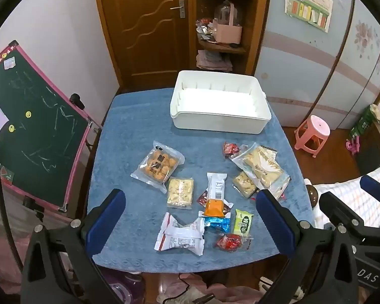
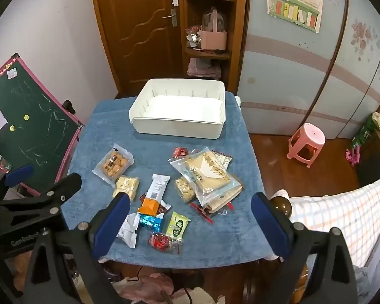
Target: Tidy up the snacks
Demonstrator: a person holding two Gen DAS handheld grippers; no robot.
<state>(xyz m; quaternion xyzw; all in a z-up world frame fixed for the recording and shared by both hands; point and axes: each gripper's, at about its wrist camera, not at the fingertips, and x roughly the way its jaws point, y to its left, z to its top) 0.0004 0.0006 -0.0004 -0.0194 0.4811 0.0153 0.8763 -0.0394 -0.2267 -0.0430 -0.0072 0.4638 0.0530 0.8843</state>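
Left tool [image 1: 190, 217] and right tool [image 2: 190, 219] both hung wide apart, holding nothing, above snack packets [image 1: 210, 192] scattered on the blue worktop [image 1: 134, 126]; white bin [image 1: 219, 103] stood behind them.

bin [image 1: 216, 124]: smooth white plastic | table cover [image 1: 129, 136]: rough blue cloth | door [image 1: 149, 25]: glossy wood

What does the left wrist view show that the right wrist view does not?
Only the left wrist view shows the whole white snack wrapper at the near table edge; in the right wrist view a blue finger pad partly covers it. Only the right view shows "GenRobot" lettering on the other gripper. Both show the empty white plastic bin, scattered snacks, open jaws.
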